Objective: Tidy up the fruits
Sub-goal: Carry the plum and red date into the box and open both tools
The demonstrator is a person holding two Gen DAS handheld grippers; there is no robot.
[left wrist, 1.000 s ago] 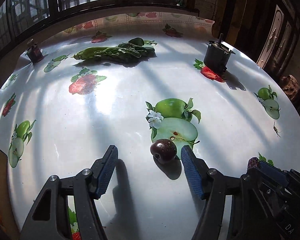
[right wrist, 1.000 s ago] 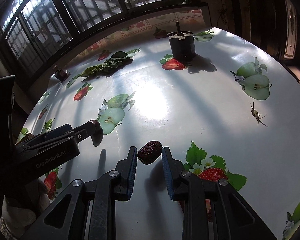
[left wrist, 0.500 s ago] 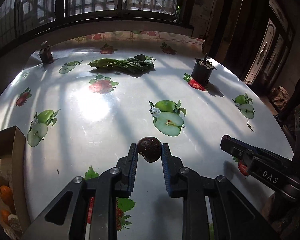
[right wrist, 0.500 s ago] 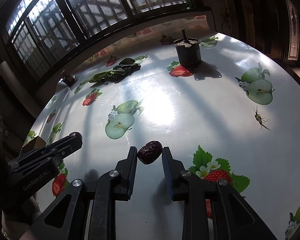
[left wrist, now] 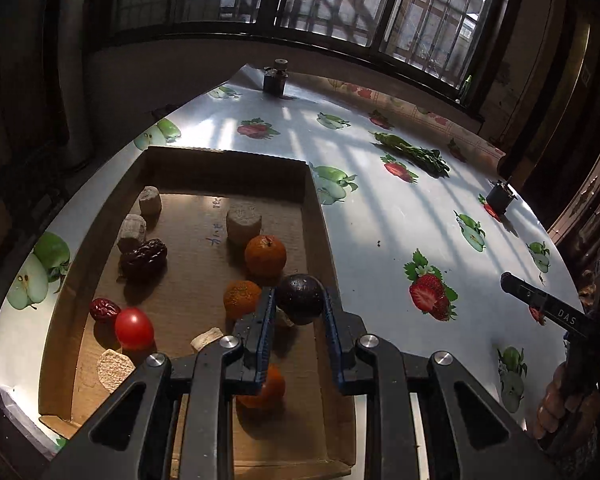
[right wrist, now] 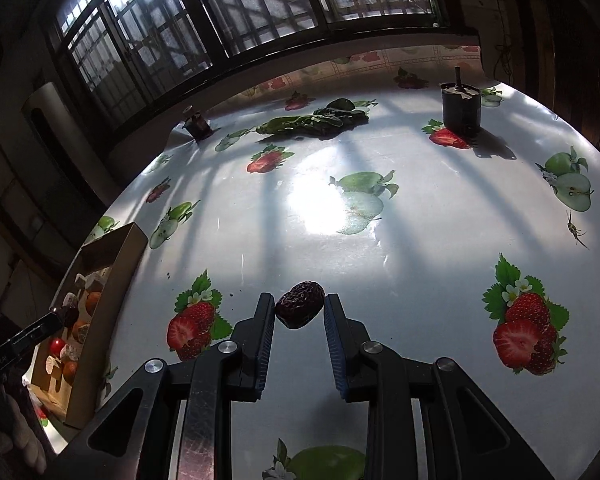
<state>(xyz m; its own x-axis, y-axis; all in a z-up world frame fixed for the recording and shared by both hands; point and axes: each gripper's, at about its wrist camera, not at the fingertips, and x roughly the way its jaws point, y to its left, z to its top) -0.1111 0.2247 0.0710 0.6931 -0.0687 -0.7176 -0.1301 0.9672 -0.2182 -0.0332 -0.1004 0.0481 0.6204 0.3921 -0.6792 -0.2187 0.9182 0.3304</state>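
Left tongs clamped around a load, right tongs likewise

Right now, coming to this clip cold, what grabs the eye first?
The dark round fruit pinched in the left gripper, held over the right side of a cardboard box of oranges and dates. Next, the wrinkled date in the right gripper, above the fruit-printed tablecloth.

My surface, fruit-print cloth, carried a cardboard box at its left edge, leafy greens far back, two small dark containers apart.
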